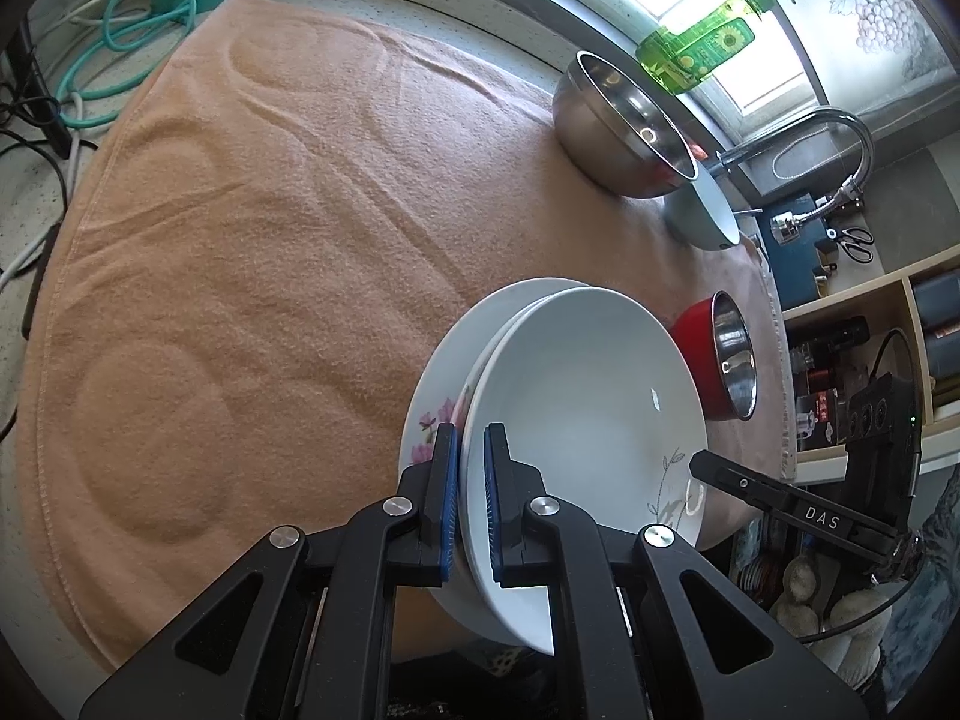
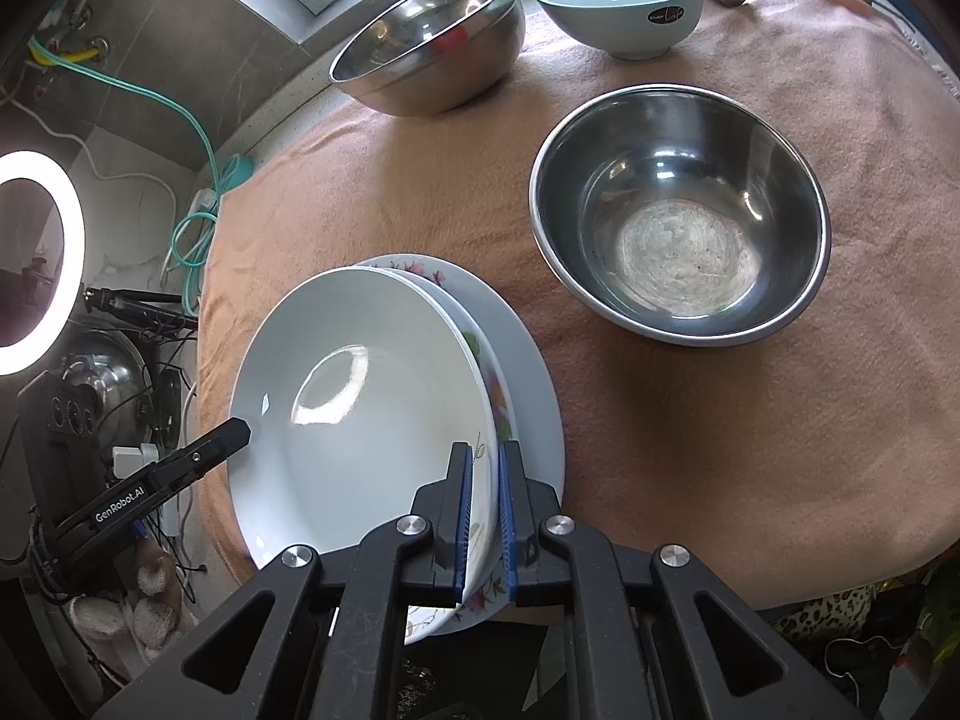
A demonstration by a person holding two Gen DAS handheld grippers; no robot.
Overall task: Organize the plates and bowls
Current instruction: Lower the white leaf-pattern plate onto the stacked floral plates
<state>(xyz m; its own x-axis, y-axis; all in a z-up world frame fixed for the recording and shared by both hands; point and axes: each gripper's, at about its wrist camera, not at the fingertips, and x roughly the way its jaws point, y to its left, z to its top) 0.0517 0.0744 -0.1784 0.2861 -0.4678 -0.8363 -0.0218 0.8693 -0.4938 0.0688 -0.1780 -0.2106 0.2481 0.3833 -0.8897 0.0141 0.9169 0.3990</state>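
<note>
L gripper (image 1: 471, 498) & R gripper (image 2: 485, 513) jaws clamp plate stack (image 2: 360, 396) rims.

A white plate (image 2: 360, 384) is stacked on a flowered plate (image 2: 501, 396) and a wider plain plate (image 2: 534, 396) at the table's near edge, the upper ones tilted. A large steel bowl (image 2: 681, 216) is seen upright just beside the stack. Farther back, a second steel bowl (image 2: 429, 42) is tipped on its side, near a pale bowl (image 2: 621, 0).

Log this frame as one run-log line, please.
left gripper: shut on plate stack | right gripper: shut on opposite rim | bowls: unsorted on towel
</note>
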